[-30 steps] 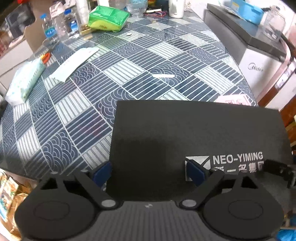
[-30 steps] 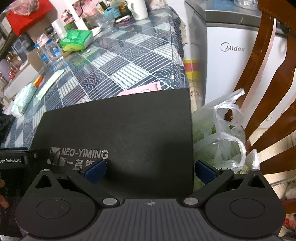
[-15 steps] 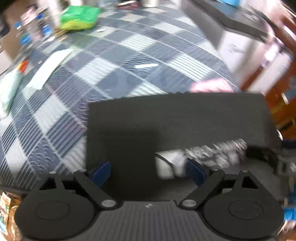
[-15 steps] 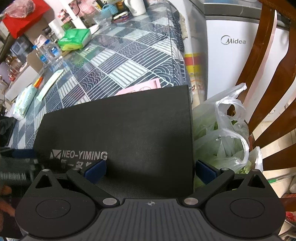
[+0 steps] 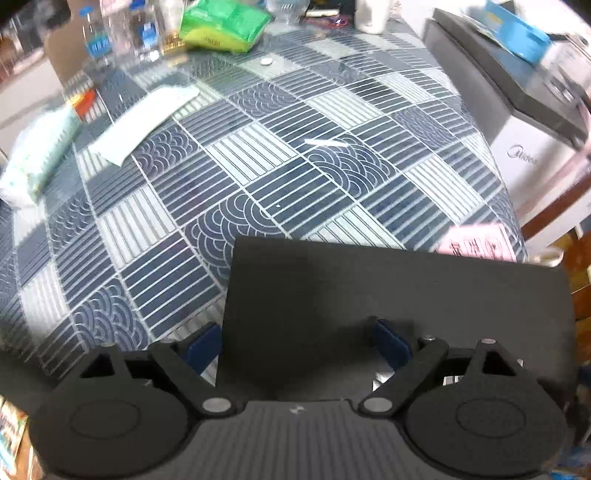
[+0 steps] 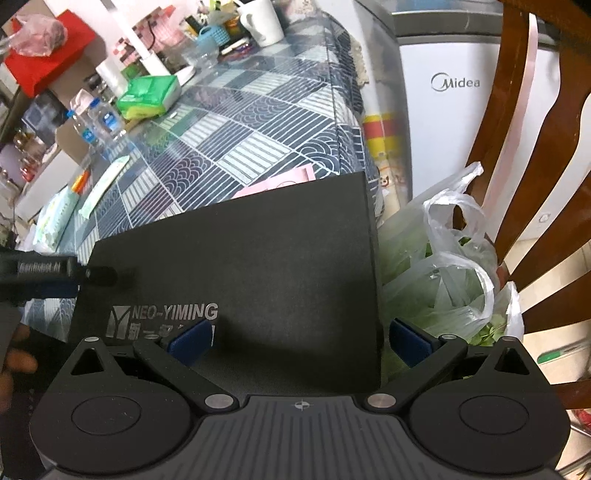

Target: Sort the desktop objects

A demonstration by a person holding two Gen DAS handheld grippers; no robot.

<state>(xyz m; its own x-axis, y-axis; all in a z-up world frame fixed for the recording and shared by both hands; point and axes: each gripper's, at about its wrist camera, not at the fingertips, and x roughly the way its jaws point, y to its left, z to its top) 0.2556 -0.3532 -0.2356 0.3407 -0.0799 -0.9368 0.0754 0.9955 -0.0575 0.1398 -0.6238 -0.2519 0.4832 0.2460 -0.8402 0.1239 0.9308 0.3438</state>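
A flat black box (image 5: 399, 295) printed NEO-YIMING lies at the near edge of the patterned table (image 5: 258, 155); it also shows in the right wrist view (image 6: 258, 266). My left gripper (image 5: 297, 341) is open, its blue pads straddling the box's left edge. My right gripper (image 6: 299, 338) is open, its pads straddling the box's right edge. The left gripper's body (image 6: 40, 277) shows at the box's left side in the right wrist view. Neither gripper holds anything.
On the table lie a pink note (image 5: 476, 245), a white paper strip (image 5: 144, 123), a tissue pack (image 5: 37, 158), a green pack (image 5: 221, 22) and water bottles (image 5: 118, 37). A Midea appliance (image 6: 472, 103), a wooden chair (image 6: 517, 166) and a plastic bag (image 6: 443, 273) stand to the right.
My left gripper has shifted left along the box, so its left pad now sits outside the box's left edge. The right gripper has barely moved.
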